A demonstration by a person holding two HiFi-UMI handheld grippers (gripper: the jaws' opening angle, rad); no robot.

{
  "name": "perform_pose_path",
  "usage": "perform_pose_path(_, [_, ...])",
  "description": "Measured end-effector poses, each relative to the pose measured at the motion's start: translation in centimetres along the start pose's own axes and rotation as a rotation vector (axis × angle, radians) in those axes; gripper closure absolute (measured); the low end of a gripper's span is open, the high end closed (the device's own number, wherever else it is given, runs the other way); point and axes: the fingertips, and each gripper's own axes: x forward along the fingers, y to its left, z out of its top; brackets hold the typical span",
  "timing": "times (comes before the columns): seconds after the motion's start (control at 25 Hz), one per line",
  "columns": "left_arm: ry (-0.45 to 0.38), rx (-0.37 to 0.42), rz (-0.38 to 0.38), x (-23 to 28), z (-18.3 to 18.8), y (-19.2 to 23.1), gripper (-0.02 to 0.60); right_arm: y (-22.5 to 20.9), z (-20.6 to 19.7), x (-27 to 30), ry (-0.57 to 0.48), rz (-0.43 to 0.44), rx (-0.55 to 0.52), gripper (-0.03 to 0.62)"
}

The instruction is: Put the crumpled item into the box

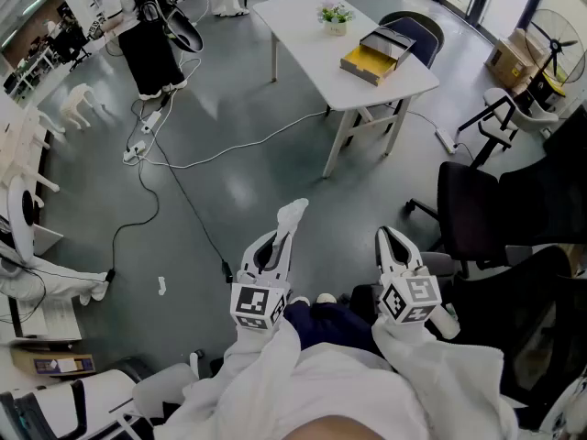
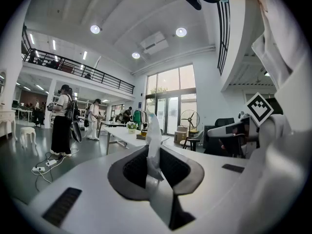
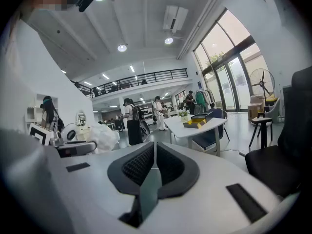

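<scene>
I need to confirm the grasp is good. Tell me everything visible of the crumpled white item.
The crumpled item is white, thin and creased, like tissue or paper. The left gripper is shut on it. A twisted strip sticks out past the jaw tips, held in the air over the grey floor.

White sleeves point(image 1: 275, 374) — white tongs point(image 1: 288, 229), black-patterned marker cubes point(image 1: 259, 305)

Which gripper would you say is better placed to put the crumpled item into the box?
Left. The left gripper is shut on the white crumpled item, while the right gripper is shut on nothing. The box sits far ahead on the table for both, so a handover would likely gain nothing.
</scene>
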Motion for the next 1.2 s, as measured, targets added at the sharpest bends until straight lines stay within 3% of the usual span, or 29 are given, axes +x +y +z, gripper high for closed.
perform_pose_path(0.76, [-0.006, -0.045, 0.058, 2.2, 0.1, -2.0, 0.523, -3.0, 0.8, 1.7, 0.024, 0.066, 0.002, 0.553])
perform_pose_path(1.2, [0.01, -0.043, 0.016, 4.4, -0.1, -1.7, 0.522, -4.1, 0.5, 2.9, 0.023, 0.037, 0.038, 0.553])
